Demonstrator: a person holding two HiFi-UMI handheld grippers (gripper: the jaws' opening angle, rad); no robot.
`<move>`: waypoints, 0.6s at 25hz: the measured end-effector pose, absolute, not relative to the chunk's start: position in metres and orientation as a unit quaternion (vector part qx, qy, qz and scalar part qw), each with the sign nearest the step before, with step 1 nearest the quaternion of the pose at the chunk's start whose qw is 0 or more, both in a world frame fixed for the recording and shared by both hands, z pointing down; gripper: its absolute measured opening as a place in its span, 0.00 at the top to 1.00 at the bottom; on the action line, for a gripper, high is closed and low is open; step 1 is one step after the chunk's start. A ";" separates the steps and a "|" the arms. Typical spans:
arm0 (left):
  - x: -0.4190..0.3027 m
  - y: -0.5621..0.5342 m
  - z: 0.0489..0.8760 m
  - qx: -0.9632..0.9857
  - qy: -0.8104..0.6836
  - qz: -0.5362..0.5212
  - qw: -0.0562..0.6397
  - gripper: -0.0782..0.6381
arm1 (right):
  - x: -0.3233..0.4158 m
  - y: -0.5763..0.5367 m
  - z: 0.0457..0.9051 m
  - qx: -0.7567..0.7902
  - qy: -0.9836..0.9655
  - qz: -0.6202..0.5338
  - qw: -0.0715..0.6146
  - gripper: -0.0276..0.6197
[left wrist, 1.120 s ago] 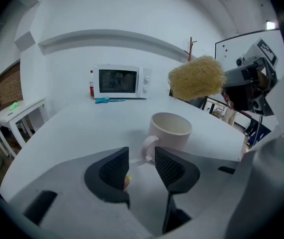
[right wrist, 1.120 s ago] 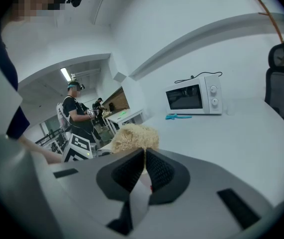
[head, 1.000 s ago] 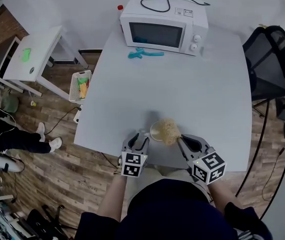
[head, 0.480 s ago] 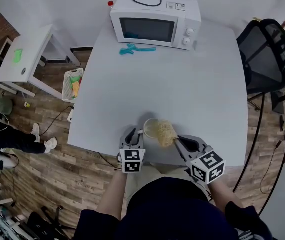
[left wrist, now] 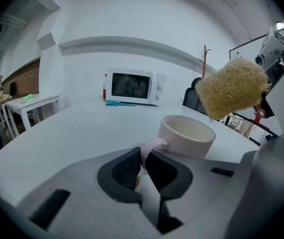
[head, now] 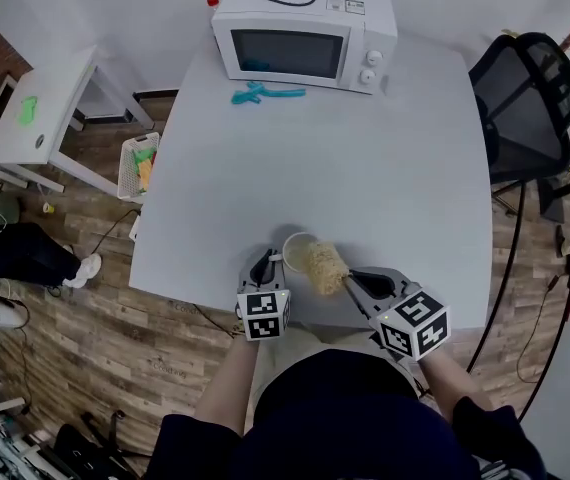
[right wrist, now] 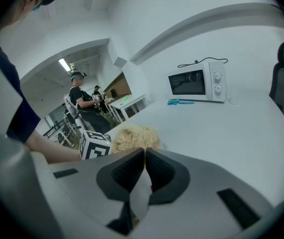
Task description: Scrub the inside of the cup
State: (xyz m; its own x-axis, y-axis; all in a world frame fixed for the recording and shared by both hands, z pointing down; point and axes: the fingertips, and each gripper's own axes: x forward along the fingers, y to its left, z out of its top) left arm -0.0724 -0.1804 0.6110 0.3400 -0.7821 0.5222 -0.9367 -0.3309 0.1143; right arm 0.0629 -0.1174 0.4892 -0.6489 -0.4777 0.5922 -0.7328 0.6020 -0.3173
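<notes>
The left gripper (left wrist: 142,159) had its jaws closing on the handle (left wrist: 150,146) of the cup (head: 292,242). The handle ran between the pads, pinched at a narrow gap. The cup stood upright just ahead of that gripper, close to the near edge of the tabletop (head: 365,168) and left of that edge's middle.

The right gripper (right wrist: 144,156) was clamped tight on a loofah (head: 326,266). In the head view the loofah overlapped the right side of the cup's mouth. The left gripper view showed what that one could not: the loofah hung above the rim, apart from it. In the right gripper view the loofah hid the cup.

A microwave (head: 300,33) sat at the far edge, left of its middle, with a blue thing (head: 265,93) lying just in front of it.
</notes>
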 end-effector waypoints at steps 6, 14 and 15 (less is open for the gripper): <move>-0.070 -0.182 0.611 0.792 -0.541 0.187 0.210 0.84 | 0.060 -0.128 0.487 0.313 -0.864 0.297 0.258 0.91; -0.070 -0.182 0.612 0.791 -0.543 0.191 0.209 0.84 | 0.043 -0.142 0.491 0.250 -0.867 0.264 0.342 0.91; -0.070 -0.182 0.611 0.791 -0.542 0.191 0.209 0.84 | 0.041 -0.144 0.491 0.238 -0.865 0.262 0.356 0.91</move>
